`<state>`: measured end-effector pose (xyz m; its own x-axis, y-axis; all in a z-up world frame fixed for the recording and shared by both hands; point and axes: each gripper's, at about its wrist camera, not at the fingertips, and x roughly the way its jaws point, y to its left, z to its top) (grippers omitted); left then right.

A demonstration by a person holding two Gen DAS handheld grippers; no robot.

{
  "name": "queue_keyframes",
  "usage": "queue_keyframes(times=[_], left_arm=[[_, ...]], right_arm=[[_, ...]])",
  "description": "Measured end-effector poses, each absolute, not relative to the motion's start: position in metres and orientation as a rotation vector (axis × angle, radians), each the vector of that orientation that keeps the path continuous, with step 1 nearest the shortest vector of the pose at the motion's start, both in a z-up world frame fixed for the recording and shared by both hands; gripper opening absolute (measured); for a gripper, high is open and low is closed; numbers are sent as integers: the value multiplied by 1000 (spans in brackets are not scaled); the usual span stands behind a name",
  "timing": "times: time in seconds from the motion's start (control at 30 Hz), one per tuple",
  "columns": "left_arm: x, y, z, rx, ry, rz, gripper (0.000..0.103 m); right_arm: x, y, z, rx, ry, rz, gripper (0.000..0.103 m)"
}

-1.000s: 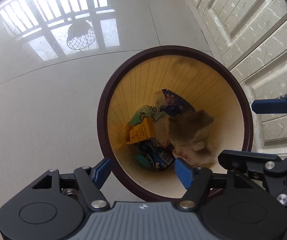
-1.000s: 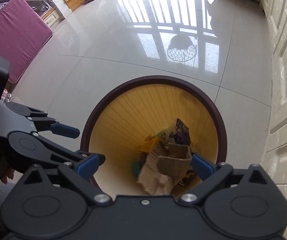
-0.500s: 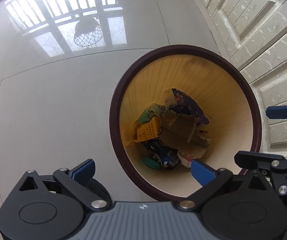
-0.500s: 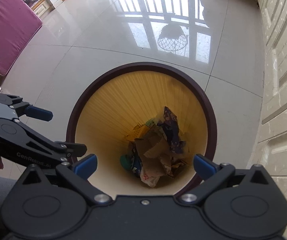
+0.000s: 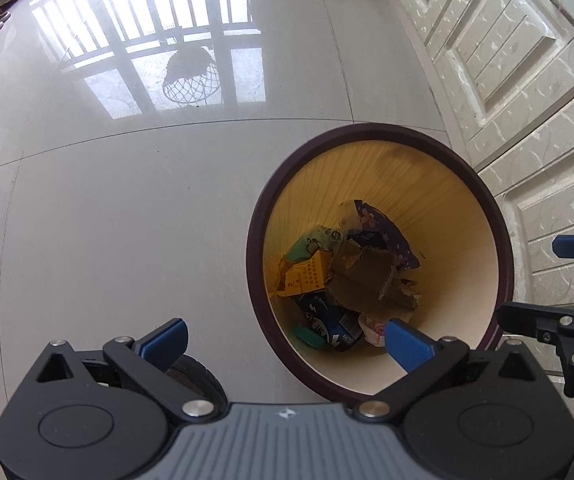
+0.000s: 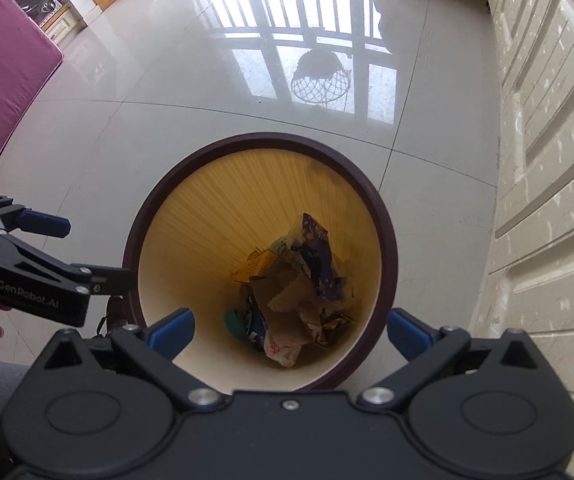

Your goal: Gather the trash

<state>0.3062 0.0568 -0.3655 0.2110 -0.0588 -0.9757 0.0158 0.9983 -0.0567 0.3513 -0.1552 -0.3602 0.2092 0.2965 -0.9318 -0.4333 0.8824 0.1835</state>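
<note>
Both grippers hang above a round bin [image 5: 379,136] with a dark brown rim and a yellow ribbed inner wall, standing on a glossy pale tile floor [image 5: 107,220]. The left gripper [image 5: 285,340] has its blue-padded jaws spread wide with nothing between them; one pad sits over the floor to the left of the bin, the other over the near part of the bin's mouth. The right gripper [image 6: 291,330] also has its jaws wide apart and empty, straddling the near rim of the bin. The trash [image 6: 291,292] lies at the bottom of the bin: a torn piece of brown cardboard [image 5: 367,276] on top, a yellow printed carton [image 5: 307,276] to its left, a dark purple flowered wrapper [image 5: 383,232] on the far side, a blue packet [image 5: 327,320] and a white wrapper with red print [image 6: 281,348] on the near side. To the right of the bin runs a cream panelled cabinet [image 5: 527,80]. A purple cushion [image 6: 3,68] lies far left. The floor mirrors a window grille and a hanging basket.
</note>
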Motion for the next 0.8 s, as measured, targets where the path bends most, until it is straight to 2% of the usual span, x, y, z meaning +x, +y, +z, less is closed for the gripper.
queue_keyframes(times=[0.33, 0.8], left_arm=[[280, 62, -305, -72, 1260, 2, 103], [211, 51, -157, -90, 1034, -8, 103]], right_arm=[[335, -173, -291, -124, 1167, 413, 103], [263, -202, -148, -104, 950, 320, 103]])
